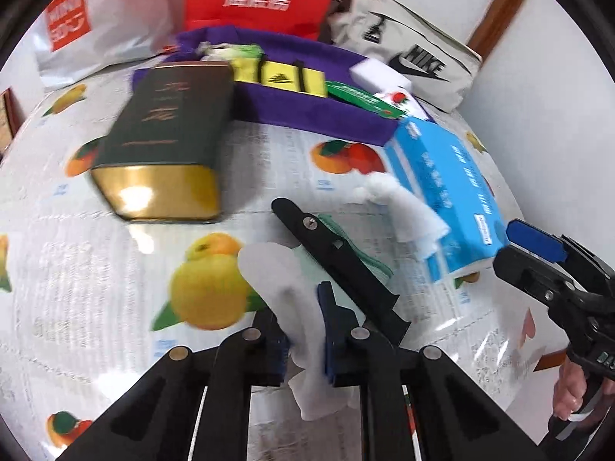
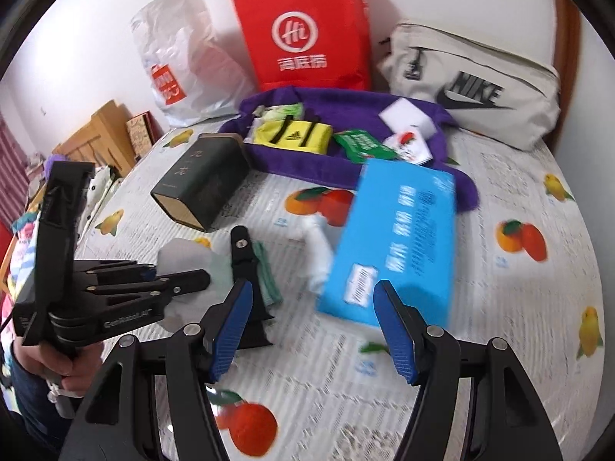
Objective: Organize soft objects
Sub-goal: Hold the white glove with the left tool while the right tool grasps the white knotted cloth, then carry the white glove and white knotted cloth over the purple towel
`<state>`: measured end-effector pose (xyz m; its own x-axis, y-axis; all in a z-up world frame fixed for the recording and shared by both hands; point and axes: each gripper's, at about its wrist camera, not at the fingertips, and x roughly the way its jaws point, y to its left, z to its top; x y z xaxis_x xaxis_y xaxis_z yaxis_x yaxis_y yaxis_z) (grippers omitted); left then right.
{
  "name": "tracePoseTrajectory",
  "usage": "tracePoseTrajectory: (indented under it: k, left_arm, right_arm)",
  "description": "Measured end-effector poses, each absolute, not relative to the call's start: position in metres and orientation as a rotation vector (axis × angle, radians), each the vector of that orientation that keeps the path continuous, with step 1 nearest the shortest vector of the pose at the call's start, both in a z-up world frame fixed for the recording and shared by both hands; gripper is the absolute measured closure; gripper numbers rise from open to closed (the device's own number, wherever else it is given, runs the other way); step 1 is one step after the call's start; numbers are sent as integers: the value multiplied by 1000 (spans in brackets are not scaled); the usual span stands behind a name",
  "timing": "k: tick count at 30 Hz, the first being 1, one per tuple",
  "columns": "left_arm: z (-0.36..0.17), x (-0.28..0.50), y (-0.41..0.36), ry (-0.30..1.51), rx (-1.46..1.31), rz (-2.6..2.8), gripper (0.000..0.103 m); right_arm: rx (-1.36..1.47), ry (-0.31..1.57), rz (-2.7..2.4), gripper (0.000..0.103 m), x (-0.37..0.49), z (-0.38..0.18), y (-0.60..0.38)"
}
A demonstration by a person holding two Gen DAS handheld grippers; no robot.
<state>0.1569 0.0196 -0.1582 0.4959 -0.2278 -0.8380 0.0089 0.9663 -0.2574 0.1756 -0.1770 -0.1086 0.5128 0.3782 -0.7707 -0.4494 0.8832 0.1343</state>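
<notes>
Left tool (image 1: 303, 349) is clamped on a white tissue (image 1: 284, 288), its blue pads pinching the sheet, which sticks up above them and hangs below. Right tool (image 2: 311, 330) stands with its jaws wide apart and nothing between them, just in front of the near end of the tissue pack (image 2: 392, 246).

Under everything lies the table (image 2: 499, 307) in a fruit-printed cover. At its far edge stand a red bag (image 2: 303, 30), a white plastic bag (image 2: 180, 57) and a grey Nike pouch (image 2: 476, 88). In front of them a purple cloth (image 2: 307, 161) is spread, carrying a yellow pouch (image 2: 292, 134), a green packet (image 2: 361, 146) and a white block (image 2: 407, 115). The blue tissue pack lies tilted with its far end on the cloth, white tissue spilling from its left side. Left of it a dark tin (image 2: 203, 180) lies on its side. Between tin and pack a black scraper (image 2: 250, 269) rests over a green cloth (image 2: 267, 272).
</notes>
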Motion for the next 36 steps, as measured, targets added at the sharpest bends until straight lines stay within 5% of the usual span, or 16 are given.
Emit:
tracePoseTrajectory:
  k: [7, 23, 26, 36]
  left_arm:
    - [-157, 151, 53, 1040, -272, -116, 89]
    - [-160, 163, 79, 1040, -322, -160, 89]
    - [-160, 165, 80, 1040, -333, -167, 89]
    - [-143, 161, 74, 992, -337, -209, 89]
  right_arm:
    - [-196, 901, 520, 56, 205, -125, -132]
    - [-514, 947, 366, 62, 245, -173, -83]
    - [-538, 938, 362, 82, 246, -176, -80]
    - [-329, 918, 474, 83, 232, -144, -106]
